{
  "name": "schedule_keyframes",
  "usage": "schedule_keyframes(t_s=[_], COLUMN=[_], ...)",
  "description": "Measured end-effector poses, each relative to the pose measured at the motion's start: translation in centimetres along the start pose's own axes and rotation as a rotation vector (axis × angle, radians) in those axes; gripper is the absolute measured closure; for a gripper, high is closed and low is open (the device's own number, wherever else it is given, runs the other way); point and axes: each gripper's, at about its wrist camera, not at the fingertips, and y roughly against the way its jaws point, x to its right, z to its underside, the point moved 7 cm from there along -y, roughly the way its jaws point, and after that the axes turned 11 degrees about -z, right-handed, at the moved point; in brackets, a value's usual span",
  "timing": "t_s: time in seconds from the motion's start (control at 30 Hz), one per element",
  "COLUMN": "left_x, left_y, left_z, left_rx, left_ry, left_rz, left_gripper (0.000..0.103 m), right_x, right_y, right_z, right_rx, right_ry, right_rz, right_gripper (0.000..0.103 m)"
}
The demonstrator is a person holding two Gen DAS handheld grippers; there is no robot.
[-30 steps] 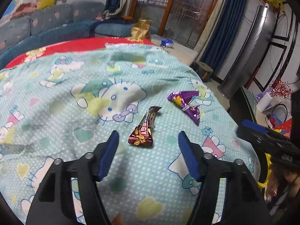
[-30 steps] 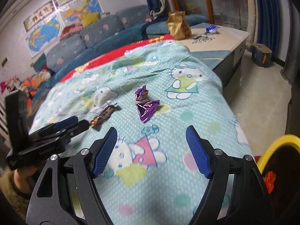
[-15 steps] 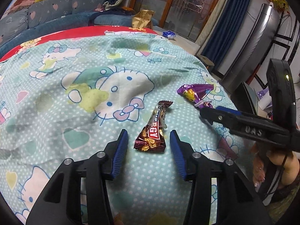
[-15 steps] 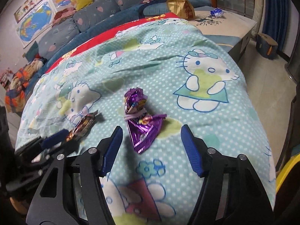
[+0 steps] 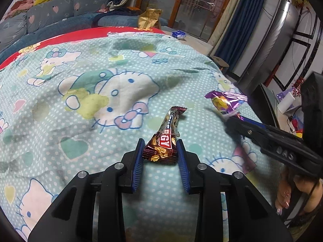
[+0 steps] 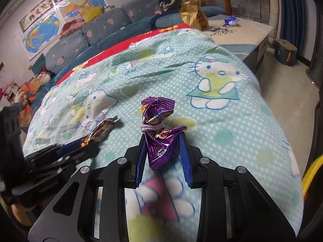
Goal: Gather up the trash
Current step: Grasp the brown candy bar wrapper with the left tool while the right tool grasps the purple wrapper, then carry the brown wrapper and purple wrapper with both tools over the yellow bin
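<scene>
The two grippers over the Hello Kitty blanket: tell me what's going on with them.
A person is picking up litter off the bed with a gripper in each hand. The left gripper has closed on the near end of a brown energy bar wrapper, which lies on the Hello Kitty blanket. The right gripper has closed on a crumpled purple snack wrapper tied with a hair band. A yellow bin rim shows at the right edge.

Energy bar wrapper [image 5: 166, 139] left of candy wrapper [image 5: 225, 100], both on blanket [image 5: 84, 104].
</scene>
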Motion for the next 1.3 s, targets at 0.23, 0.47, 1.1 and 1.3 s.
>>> schedule_keyframes(t_s=[0.23,0.47,1.1,1.3], left_x=[2.7,5.8,14.5,16.8], left_y=[1.9,4.0,7.3,7.9], left_z=[-0.1,-0.3,0.5,0.9], left_rx=[0.037,0.07,0.107,0.111], left_ry=[-0.032,-0.074,-0.203,-0.241], left_rz=[0.047,0.091,0.203,0.231], left_gripper=[0.073,0.073,0.073,0.073], right_x=[0.4,2.0,7.1,8.7], right_y=[4.2,8.2,16.3,18.3], right_z=[1.2,2.2,5.0,6.0], right_rx=[0.061,0.122,0.245,0.269], right_ry=[0.0,-0.046,-0.139,-0.173], right_rz=[0.02,0.04,0.159,0.193], right_gripper=[0.078,0.078,0.078,0.078])
